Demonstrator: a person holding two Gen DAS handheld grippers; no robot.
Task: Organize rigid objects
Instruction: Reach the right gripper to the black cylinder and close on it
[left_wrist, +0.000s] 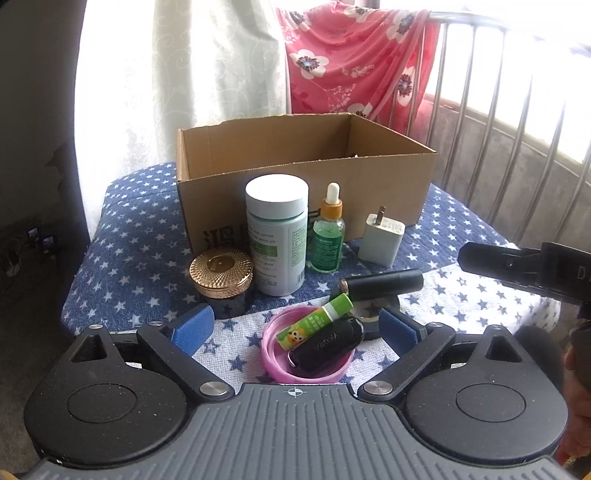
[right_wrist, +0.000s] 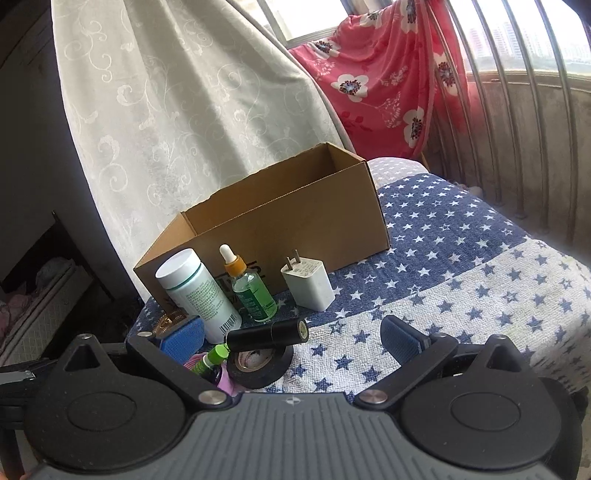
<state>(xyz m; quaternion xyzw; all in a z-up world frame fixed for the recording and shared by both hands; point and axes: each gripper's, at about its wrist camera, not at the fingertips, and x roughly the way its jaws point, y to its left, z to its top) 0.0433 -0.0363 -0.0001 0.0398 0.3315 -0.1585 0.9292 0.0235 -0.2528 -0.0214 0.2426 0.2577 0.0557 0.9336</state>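
My left gripper (left_wrist: 295, 328) is open, its blue pads on either side of a pink lid (left_wrist: 273, 354) without touching it. A green lip balm (left_wrist: 317, 321) and a black car key (left_wrist: 328, 347) lie in the lid. Behind stand a gold-lidded jar (left_wrist: 221, 280), a white pill bottle (left_wrist: 277, 236), a green dropper bottle (left_wrist: 328, 236) and a white charger (left_wrist: 382, 240). A black cylinder (right_wrist: 266, 332) rests on a black tape roll (right_wrist: 258, 365), between the fingers of my open right gripper (right_wrist: 293, 336). An open cardboard box (left_wrist: 306, 166) sits at the back.
Everything rests on a surface covered with a blue and white star cloth (right_wrist: 461, 266). A white curtain (right_wrist: 166, 110) hangs behind, with a red floral cloth (left_wrist: 354, 55) over a metal railing (left_wrist: 517, 122) at the right. The other gripper's black body (left_wrist: 517, 269) reaches in from the right.
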